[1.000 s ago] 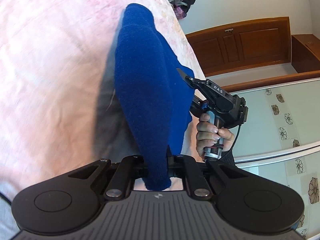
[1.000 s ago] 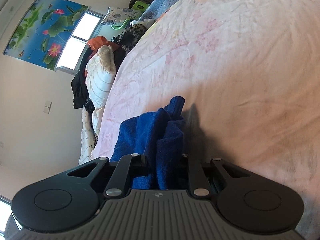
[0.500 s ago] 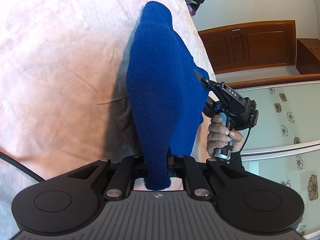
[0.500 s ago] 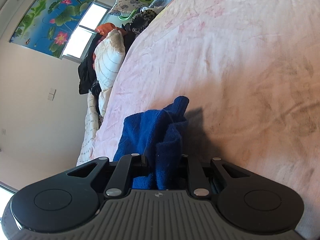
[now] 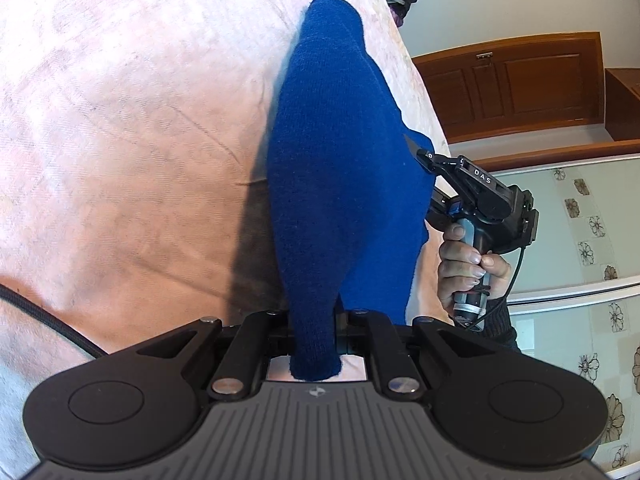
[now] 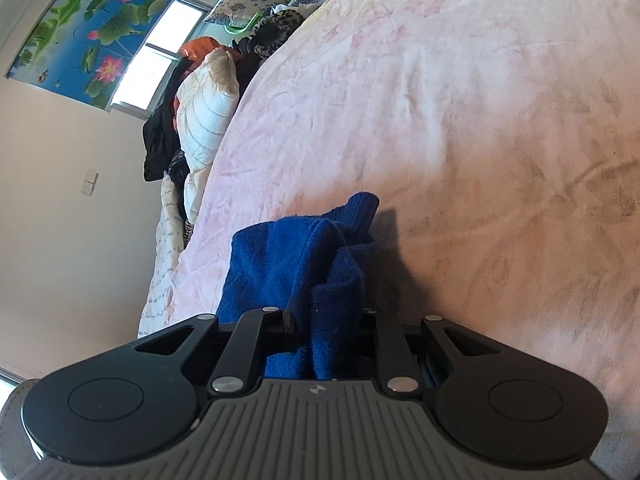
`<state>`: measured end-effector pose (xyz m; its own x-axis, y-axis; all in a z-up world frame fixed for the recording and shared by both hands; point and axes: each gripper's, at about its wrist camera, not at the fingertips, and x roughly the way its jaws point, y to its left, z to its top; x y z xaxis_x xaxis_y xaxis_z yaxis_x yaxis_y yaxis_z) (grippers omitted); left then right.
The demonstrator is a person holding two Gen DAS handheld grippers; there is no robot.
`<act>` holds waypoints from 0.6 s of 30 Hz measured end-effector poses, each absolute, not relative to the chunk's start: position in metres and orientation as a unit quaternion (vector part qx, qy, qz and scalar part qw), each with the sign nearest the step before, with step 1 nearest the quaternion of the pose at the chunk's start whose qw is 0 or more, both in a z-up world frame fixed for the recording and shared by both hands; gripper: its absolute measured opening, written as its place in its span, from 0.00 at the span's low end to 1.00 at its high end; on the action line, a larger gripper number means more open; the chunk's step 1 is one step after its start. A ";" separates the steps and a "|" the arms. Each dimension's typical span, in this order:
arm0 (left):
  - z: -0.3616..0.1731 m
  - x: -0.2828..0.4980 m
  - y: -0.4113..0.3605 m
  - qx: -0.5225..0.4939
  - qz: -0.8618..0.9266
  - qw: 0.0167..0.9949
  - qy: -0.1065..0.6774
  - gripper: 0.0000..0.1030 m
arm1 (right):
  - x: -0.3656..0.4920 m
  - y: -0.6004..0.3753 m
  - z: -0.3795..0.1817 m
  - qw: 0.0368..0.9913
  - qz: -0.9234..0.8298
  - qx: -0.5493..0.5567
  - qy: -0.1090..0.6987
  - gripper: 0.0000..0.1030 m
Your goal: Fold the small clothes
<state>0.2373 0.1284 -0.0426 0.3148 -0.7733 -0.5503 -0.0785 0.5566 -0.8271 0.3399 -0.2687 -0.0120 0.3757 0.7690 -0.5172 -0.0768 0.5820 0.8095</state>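
A: Item one, the bed (image 5: 120, 140). What is it showing?

B: Its pink floral sheet is filling the left and centre of the left wrist view and most of the right wrist view, creased and carrying grey smudges at the right of that frame.

A: Item two, the blue knit garment (image 5: 340, 168)?

B: It is stretching from the bottom centre of the left wrist view up to the upper centre, hanging taut just above the sheet and casting a dark shadow along its left edge. In the right wrist view it is bunching in folds at lower centre.

A: Item three, the left hand-held gripper (image 5: 316, 344)?

B: It is pinching the narrow end of the garment, fingers pressed in on the knit.

A: Item four, the right hand-held gripper (image 6: 320, 344)?

B: It is also clamping the blue knit, a thick fold sitting between its fingers. In the left wrist view it is appearing at right of centre, its tip biting the garment's right edge, with the person's hand (image 5: 472, 264) wrapping the handle.

A: Remaining stock?

B: A clothes pile (image 6: 200, 108) is lying at the upper left of the right wrist view, under a lotus picture (image 6: 92, 28).
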 end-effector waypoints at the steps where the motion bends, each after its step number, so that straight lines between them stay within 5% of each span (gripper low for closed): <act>1: -0.044 0.239 0.128 -0.399 -0.243 0.705 0.533 0.09 | 0.341 -0.269 -0.015 0.748 0.280 0.359 0.483 0.19; 7: -0.045 0.239 0.130 -0.391 -0.242 0.707 0.537 0.10 | 0.339 -0.274 -0.026 0.745 0.268 0.381 0.478 0.20; 9: -0.039 0.238 0.128 -0.381 -0.247 0.713 0.535 0.10 | 0.333 -0.277 -0.021 0.759 0.247 0.379 0.468 0.35; 12: -0.022 0.229 0.135 -0.364 -0.242 0.730 0.526 0.14 | 0.318 -0.294 -0.006 0.771 0.218 0.405 0.440 0.40; 18: 0.063 0.173 0.122 -0.162 -0.180 0.876 0.418 0.15 | 0.223 -0.278 0.066 0.863 0.237 0.269 0.356 0.40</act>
<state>0.1731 0.1223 0.0629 0.5855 -0.4507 -0.6738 0.1800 0.8827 -0.4340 0.2235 -0.2779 0.0659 0.6341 0.6002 -0.4875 -0.2162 0.7430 0.6335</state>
